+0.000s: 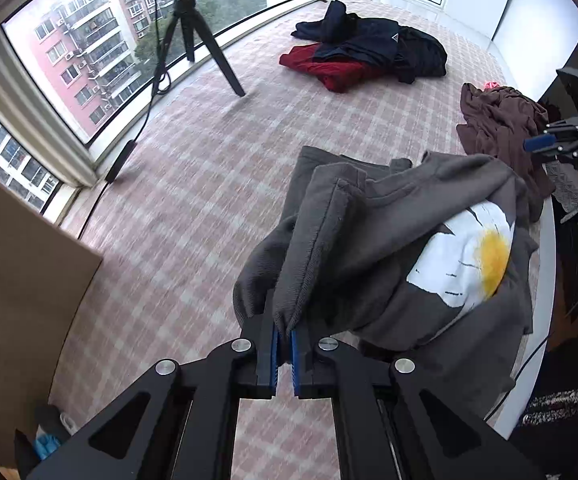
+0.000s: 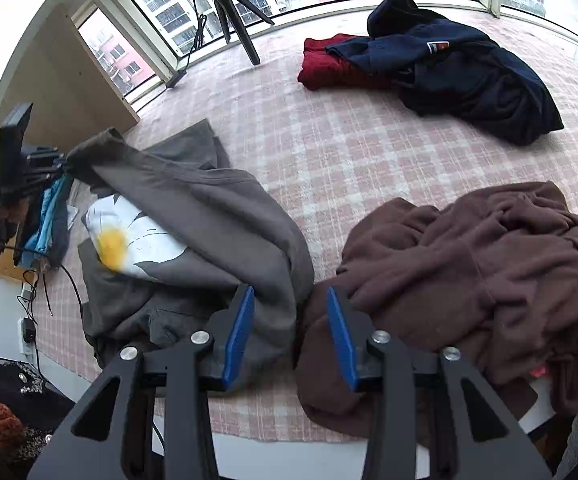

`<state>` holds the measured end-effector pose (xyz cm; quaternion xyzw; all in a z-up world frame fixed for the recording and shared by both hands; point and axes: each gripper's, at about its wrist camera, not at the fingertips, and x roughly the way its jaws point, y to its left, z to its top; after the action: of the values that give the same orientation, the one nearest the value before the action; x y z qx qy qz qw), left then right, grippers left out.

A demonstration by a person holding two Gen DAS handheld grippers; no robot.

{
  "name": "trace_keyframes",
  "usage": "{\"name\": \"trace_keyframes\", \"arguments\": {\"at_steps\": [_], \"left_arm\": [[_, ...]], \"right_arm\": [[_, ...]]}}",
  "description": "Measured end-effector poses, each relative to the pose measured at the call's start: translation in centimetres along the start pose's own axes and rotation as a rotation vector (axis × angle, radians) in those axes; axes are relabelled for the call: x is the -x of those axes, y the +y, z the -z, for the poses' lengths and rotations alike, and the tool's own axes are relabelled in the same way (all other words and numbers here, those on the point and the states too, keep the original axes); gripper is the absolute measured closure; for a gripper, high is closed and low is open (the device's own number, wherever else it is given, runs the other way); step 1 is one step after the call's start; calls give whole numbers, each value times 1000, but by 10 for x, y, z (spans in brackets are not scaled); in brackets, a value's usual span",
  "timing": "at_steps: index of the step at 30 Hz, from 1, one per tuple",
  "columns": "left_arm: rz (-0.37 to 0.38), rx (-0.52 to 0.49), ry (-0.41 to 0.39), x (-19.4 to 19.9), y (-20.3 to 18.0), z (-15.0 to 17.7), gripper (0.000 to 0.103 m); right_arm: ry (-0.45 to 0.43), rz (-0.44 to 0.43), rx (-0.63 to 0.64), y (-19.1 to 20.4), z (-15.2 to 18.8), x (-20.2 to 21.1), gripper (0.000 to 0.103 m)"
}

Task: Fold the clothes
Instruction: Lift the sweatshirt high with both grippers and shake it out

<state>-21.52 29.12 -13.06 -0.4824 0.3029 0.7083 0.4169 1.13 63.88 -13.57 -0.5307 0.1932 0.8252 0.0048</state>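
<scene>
My left hand-held gripper is pinching a hemmed edge of the gray sweatshirt, the blue pads pressed together on the fabric. The cloth rises from the pads in a thick fold and drapes off to the right, so the white daisy print with its yellow center faces up. In the right wrist view the same left gripper appears at the far left, holding one corner of the sweatshirt lifted above the bed, while the rest of the garment lies bunched on the pink checked bedcover.

My right hand-held gripper is spread wide, its blue pads well apart. The left finger lies against the lower edge of the gray sweatshirt, and the right finger sits at the edge of a crumpled brown garment; I can't tell whether either finger presses into the cloth. From the left wrist view this gripper hangs over the bed's right edge, beside the brown heap.

Farther across the bed, a navy garment lies loosely piled, overlapping a dark red one. A small black tripod stands on the bedcover near the bay window, with a black cable trailing from it. A tan board leans at the left edge of the bed.
</scene>
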Motion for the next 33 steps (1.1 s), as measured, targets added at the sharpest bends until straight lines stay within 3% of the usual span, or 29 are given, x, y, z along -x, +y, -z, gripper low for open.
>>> {"name": "trace_keyframes", "arguments": {"at_steps": [5, 10, 14, 17, 18, 19, 20, 21, 26, 30, 33], "left_arm": [[1, 145, 24, -5, 19, 41, 98], [-22, 194, 30, -22, 20, 47, 98], [-25, 228, 15, -23, 24, 48, 98], [-32, 234, 6, -20, 22, 51, 98], [-42, 233, 1, -19, 21, 51, 98], [-52, 234, -6, -18, 20, 50, 98], [-65, 241, -20, -15, 19, 50, 98], [-77, 249, -37, -9, 18, 49, 98], [-204, 238, -185, 59, 8, 35, 99], [-331, 258, -358, 167, 6, 20, 99], [-492, 247, -494, 261, -7, 17, 99]], "right_arm": [[32, -72, 58, 6, -46, -42, 62], [145, -82, 117, 10, -81, -101, 58], [262, -101, 218, 24, -72, -135, 58], [253, -56, 322, 41, -55, -135, 58], [259, -48, 325, 43, -50, -135, 64], [256, -40, 319, 45, -46, -133, 76], [247, -30, 304, 46, -43, -129, 97], [232, -21, 279, 47, -42, -124, 97], [-28, -7, 235, 68, -70, -25, 98], [-312, 11, 321, 121, -105, 94, 99], [-524, 54, 421, 172, -117, 184, 99]]}}
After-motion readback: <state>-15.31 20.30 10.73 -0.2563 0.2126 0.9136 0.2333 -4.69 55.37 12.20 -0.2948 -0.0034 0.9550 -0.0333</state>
